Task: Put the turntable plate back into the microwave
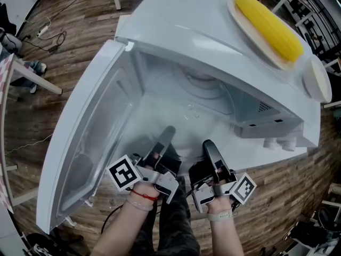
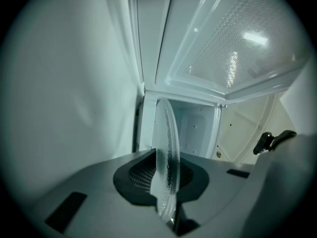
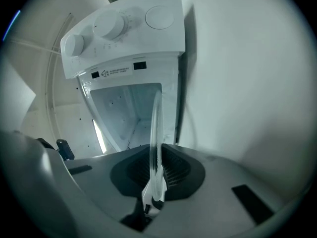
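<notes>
Left gripper and right gripper sat at 6 o'clock, both pinched tight on the rim of the glass turntable plate, which was at the mouth of the microwave. Its door hung open at 9 o'clock, with a corn cob up top at 1 o'clock.

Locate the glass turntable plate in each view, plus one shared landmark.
Head view: turntable plate, faint clear glass, lower centre, spanning from left gripper to right gripper.
Left gripper view: turntable plate edge-on, lower centre, clamped between the jaws.
Right gripper view: turntable plate edge-on, centre, clamped between the jaws.
Shared landmark: microwave cavity, open behind the plate in all three.
</notes>
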`<state>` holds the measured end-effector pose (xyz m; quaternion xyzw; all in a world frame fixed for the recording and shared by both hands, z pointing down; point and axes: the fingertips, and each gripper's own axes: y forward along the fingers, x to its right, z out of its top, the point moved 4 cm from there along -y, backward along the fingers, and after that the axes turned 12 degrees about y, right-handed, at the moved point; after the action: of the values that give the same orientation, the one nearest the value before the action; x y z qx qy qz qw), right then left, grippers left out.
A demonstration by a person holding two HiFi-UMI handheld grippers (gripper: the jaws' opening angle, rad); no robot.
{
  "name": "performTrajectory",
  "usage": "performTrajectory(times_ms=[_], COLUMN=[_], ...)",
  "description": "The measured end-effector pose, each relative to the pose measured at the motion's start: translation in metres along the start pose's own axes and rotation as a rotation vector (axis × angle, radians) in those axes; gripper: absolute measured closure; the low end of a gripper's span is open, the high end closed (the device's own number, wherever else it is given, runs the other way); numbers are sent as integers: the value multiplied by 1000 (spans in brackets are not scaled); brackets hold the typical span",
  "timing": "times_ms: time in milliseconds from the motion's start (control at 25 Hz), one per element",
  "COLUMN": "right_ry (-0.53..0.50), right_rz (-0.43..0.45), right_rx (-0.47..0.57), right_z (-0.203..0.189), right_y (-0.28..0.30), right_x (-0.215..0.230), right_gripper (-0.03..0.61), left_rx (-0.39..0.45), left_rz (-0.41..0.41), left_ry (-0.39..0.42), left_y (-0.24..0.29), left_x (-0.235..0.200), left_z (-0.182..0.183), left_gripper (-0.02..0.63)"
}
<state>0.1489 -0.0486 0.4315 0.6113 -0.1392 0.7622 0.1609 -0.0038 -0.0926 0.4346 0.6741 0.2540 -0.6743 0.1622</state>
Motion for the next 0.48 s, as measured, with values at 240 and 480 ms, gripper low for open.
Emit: performTrajectory(times_ms=[240, 480], right_ry=[-20, -23], right_rz=[0, 17], right_rx=[-17, -27], right_z=[0, -2], right_y=[2, 7], right_x=[0, -6], right_gripper=[537, 532], left_rx=[15, 28], left_rz=[0, 0], left_ry=[15, 13], left_y=[-2, -2], left_x=[0, 4], left_z=[1, 4], left_gripper=[574, 574])
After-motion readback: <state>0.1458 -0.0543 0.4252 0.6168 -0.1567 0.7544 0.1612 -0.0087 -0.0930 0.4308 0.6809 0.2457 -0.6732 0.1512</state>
